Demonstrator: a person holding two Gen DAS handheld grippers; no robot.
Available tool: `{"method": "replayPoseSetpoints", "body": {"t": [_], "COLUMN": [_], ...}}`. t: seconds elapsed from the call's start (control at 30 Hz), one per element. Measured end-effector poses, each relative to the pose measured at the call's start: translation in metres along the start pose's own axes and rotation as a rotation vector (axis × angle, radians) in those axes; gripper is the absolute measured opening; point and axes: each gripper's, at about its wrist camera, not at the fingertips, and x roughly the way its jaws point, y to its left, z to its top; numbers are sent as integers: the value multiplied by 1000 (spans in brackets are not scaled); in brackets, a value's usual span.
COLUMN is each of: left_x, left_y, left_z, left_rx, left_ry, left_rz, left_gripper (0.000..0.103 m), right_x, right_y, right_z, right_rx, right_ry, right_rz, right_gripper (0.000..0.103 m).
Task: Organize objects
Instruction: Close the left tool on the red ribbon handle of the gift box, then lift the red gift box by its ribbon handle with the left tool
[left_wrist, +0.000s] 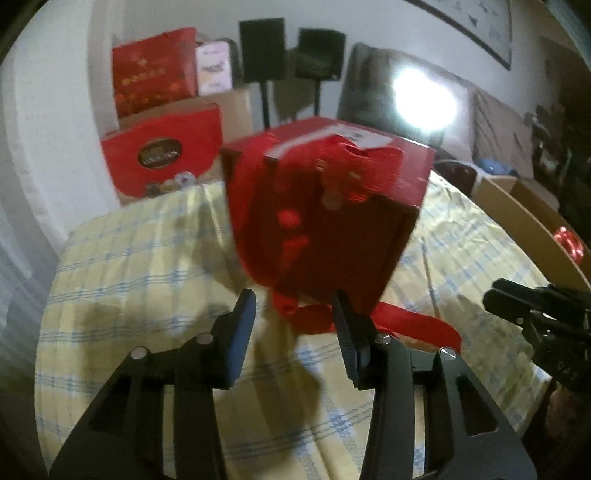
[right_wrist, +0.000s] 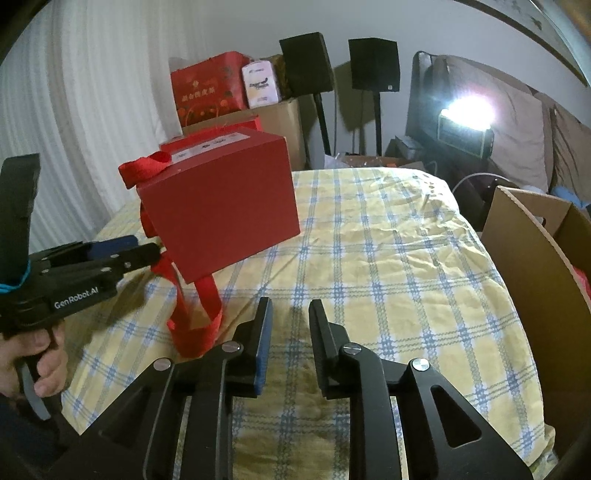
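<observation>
A red gift box (left_wrist: 332, 199) with a red ribbon handle (left_wrist: 406, 321) stands tilted on one edge on the yellow checked tablecloth (left_wrist: 147, 266). My left gripper (left_wrist: 295, 306) is open, its fingers just below and in front of the box, the ribbon looping between and past them. In the right wrist view the box (right_wrist: 221, 206) is at the left with the ribbon (right_wrist: 199, 325) hanging beneath, and the left gripper (right_wrist: 147, 251) reaches to its lower corner. My right gripper (right_wrist: 290, 314) is open and empty above the cloth, to the right of the box.
An open cardboard box (right_wrist: 535, 251) stands off the table's right side. Behind the table are red gift boxes (right_wrist: 210, 92), a brown carton (right_wrist: 280, 118), two black speakers on stands (right_wrist: 373, 66) and a bright lamp (right_wrist: 465, 110).
</observation>
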Motion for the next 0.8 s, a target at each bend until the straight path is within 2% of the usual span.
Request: {"method": "replayPoseSetpoints", "body": {"t": [0.07, 0.1, 0.27, 0.3, 0.33, 0.4, 0.63, 0.7, 0.8], "left_x": [-2, -3, 4, 6, 6, 7, -21, -35, -56], "left_y": [-4, -5, -5, -5, -3, 1, 9, 11, 12], "left_z": [0, 3, 17, 19, 20, 23, 28, 33, 40], "left_rx": [11, 13, -21, -26, -34, -71, -83, -75, -84], "left_ry": [-17, -39, -42, -41, -40, -31, -97, -121, -161], "left_rz": [4, 30, 71, 59, 43, 13, 74, 89, 83], "left_gripper": [40, 41, 40, 32, 15, 1, 0, 0, 0], "right_x": [0, 0, -1, -1, -1, -1, -1, -1, 0], "right_y": [1, 1, 2, 2, 2, 1, -3, -3, -5], "right_z": [0, 0, 0, 0, 0, 0, 2, 2, 1], "right_rx": [0, 0, -1, 0, 2, 10, 25, 31, 54], "right_ry": [1, 0, -1, -1, -1, -2, 0, 4, 12], "right_rz": [0, 0, 2, 2, 4, 8, 12, 21, 42], "right_gripper": [20, 20, 21, 21, 21, 21, 21, 24, 26]}}
